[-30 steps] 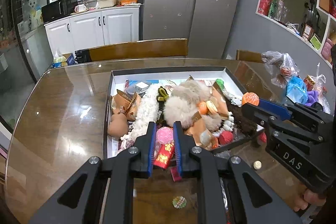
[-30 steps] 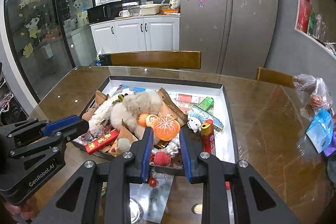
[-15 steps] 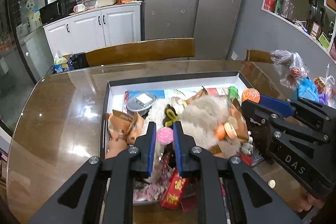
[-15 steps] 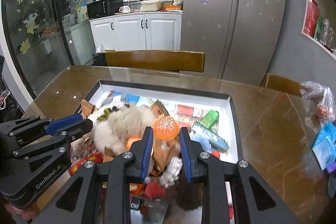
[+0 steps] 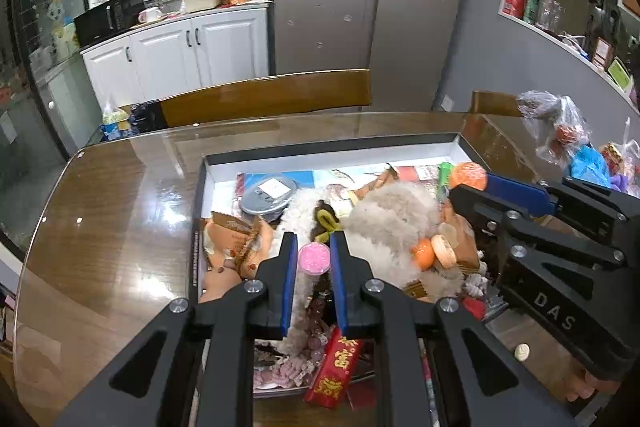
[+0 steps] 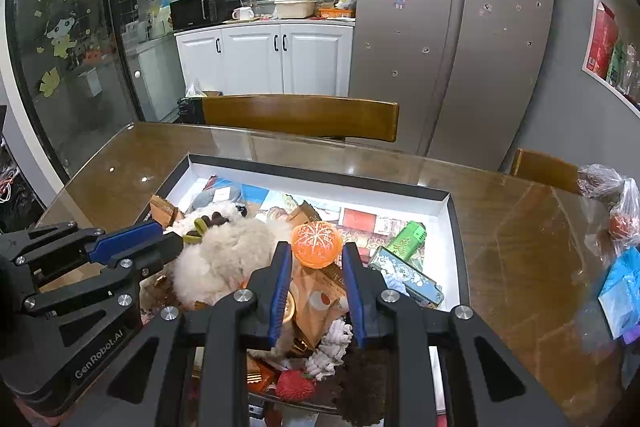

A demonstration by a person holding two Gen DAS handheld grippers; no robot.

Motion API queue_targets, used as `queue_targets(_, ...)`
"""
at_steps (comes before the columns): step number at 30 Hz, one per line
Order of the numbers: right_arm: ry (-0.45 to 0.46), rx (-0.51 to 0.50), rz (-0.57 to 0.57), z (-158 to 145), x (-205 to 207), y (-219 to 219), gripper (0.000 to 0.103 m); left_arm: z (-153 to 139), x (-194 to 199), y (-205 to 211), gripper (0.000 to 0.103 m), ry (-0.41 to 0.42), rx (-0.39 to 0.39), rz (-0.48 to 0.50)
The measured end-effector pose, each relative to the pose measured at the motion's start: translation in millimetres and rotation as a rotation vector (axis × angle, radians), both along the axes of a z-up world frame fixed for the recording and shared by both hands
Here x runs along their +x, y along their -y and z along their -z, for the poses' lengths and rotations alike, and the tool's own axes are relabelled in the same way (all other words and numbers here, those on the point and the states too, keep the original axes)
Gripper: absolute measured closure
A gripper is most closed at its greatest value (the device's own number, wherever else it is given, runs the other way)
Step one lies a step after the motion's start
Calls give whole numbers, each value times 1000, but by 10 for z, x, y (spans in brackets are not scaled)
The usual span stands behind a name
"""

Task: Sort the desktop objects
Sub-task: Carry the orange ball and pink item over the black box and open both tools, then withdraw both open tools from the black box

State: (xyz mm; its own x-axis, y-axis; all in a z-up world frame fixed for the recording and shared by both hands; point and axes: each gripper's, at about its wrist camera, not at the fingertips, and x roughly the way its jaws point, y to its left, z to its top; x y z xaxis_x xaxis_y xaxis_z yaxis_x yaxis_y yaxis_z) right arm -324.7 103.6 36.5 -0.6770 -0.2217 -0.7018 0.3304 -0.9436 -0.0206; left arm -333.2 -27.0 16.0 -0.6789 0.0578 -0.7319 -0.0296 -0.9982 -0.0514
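A black-rimmed white tray (image 5: 328, 151) (image 6: 320, 173) on the glass-topped wooden table is full of small objects: fluffy white plush toys (image 5: 394, 207) (image 6: 224, 259), snack packets, a grey round tin (image 5: 269, 195), a green lighter (image 6: 408, 239). My left gripper (image 5: 314, 259) is shut on a pink round disc (image 5: 315, 258), held above the tray. My right gripper (image 6: 316, 251) is shut on an orange ball with a white starburst (image 6: 317, 244), held above the tray; it also shows in the left wrist view (image 5: 467, 175).
A red packet (image 5: 338, 367) hangs over the tray's near edge. Plastic bags with items (image 5: 560, 135) (image 6: 616, 211) lie at the table's right. A small round piece (image 5: 522, 350) lies on the table. Wooden chairs (image 5: 264, 99) stand beyond the far edge.
Both grippers have risen and moved forward over the tray, each carrying its object. The tray now sits lower and nearer in both views.
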Motion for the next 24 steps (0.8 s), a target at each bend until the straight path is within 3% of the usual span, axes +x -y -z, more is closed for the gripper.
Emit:
queue_targets(2,-4,0,3,-1,-7,3,77,20,-10,34,84,10,3,-20)
queue_targets(3,-6,2,4,1,-5,4,77,36,-22,51,74,25,3,-34)
queue_targets(4,-8,1,7,3,-6,3,76,50,-25,68,48,36,-3,-44)
queue_targets(6,-12,-4,15,1,-13,-9,66,47,-10,87,16,25,-37,-72)
queue_targets(7,-17,-3,23,-12,-11,-14,48,29,10,90,15,2,-56,-87)
queue_targets(8,-29,3,35,-29,0,-16,39,-7,36,88,15,-17,-65,-88)
queue_targets(10,-65,8,52,-85,34,-41,34,-58,51,76,13,-21,-60,-67)
queue_targets(17,-55,-53,48,-190,32,-123,31,-170,105,64,10,-51,-38,-36)
queue_targets(24,-67,-45,46,-218,31,-123,30,-228,143,47,11,-66,-28,-6)
